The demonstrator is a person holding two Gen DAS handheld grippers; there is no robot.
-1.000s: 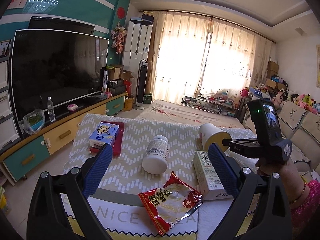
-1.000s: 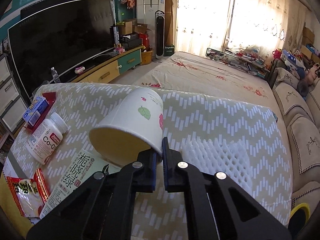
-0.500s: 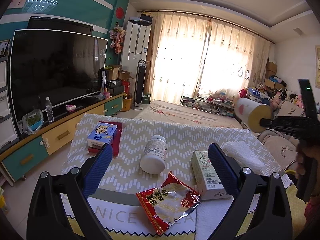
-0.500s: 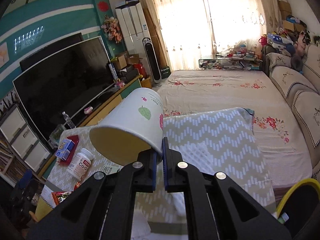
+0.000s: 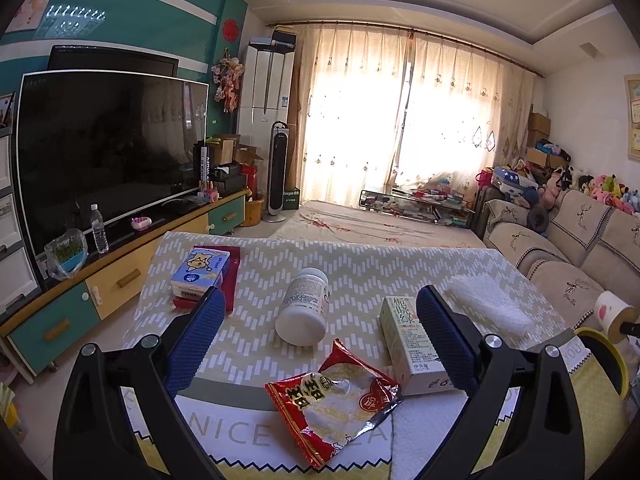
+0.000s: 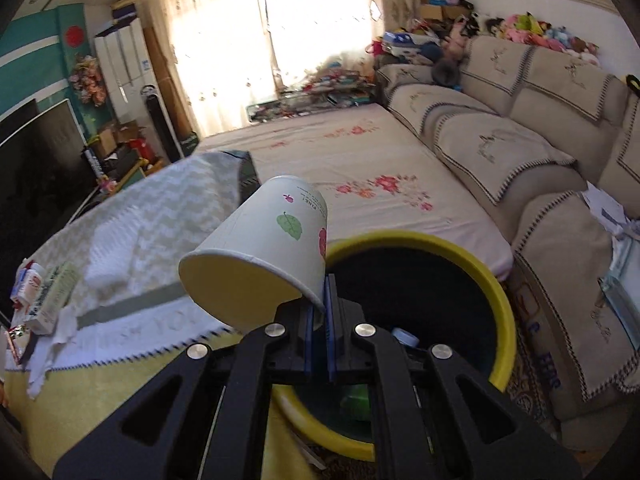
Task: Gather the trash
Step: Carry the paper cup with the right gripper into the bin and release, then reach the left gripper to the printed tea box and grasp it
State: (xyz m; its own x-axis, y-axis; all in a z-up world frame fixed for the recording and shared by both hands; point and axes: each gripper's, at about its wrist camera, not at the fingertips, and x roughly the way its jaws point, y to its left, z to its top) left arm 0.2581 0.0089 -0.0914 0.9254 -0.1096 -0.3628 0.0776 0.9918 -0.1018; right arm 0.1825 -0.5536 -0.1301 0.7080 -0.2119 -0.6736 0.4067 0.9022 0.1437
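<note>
Your right claw (image 6: 318,322) pinches a matt paper cup (image 6: 262,256) with a printed leaf; the bin (image 6: 502,308) beside it is glossy yellow plastic. On the bench's woven cloth (image 5: 360,264) lie a crinkled, shiny foil wrapper (image 5: 334,404), a smooth white plastic bottle (image 5: 304,306) and a card carton (image 5: 410,344).

Yellow bin (image 6: 506,320) contents mostly hidden behind the fingers (image 6: 308,332); bottle label (image 5: 304,300) unreadable (too small).

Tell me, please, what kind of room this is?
Most likely a home living room. A large television stands on a low cabinet, a cushioned sofa runs along the opposite side, and soft toys are piled behind it. Curtains cover a wide window.
</note>
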